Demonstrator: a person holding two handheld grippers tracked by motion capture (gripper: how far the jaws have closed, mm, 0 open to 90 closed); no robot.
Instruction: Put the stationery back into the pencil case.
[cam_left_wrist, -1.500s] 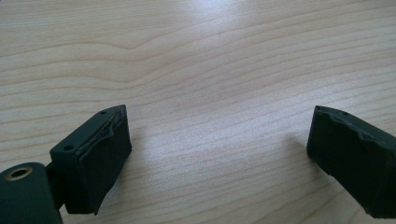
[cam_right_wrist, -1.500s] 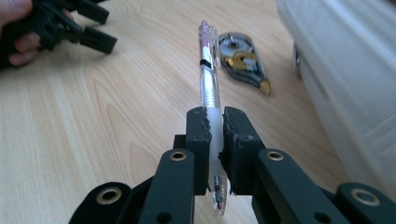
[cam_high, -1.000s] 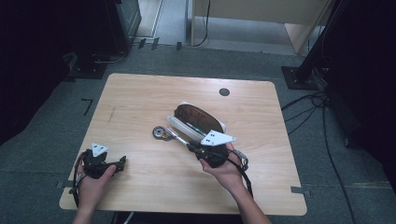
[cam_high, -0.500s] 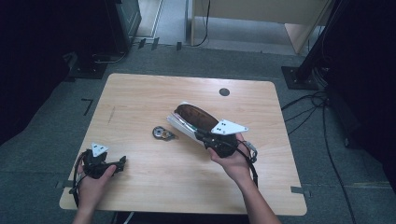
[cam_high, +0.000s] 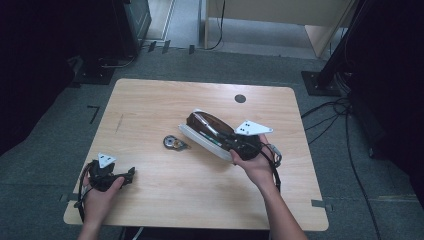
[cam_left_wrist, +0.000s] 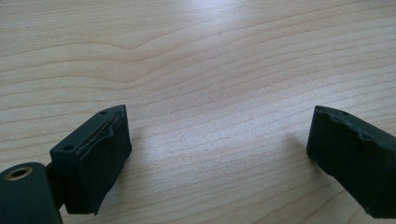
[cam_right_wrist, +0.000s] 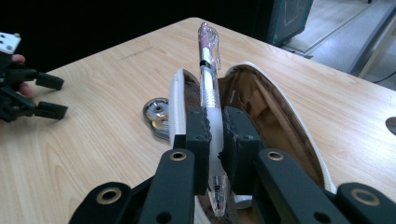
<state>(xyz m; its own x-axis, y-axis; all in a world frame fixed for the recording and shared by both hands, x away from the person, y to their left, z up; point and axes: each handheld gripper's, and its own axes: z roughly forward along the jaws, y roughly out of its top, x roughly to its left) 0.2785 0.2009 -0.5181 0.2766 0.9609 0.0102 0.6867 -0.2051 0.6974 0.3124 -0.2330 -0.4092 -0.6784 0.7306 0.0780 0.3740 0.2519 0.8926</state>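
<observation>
- Right claw (cam_right_wrist: 214, 140) grips a pen (cam_right_wrist: 208, 88) tight between its two black jaws, and holds it over the open case (cam_right_wrist: 275, 116).
- Pen is long, clear and white, with its pink end pointing away from the hand. It hangs along the case's mouth, near the white rim, and I cannot tell if it touches the case.
- Case lies in the middle of the table (cam_high: 150, 105), a bit to the right. It is brown inside, and that opening looks long and thin.
- Left claw (cam_high: 131, 174) rests low at the near left edge. Its jaws stand wide apart with bare wood between them, so it holds nothing.
- My guess: the pen is picked up, so that part is done. What is left is to lower it into the case and let go. Maybe the case gets closed after that.
- Small round metal thing (cam_high: 172, 142) sits just left of the case, near the white rim. The pen could bump it if it swings left.
- Lots of bare wood lies between the two hands, so the left side has room to move.
- Right hand (cam_high: 255, 167) is nearer the right edge, with less room there.
</observation>
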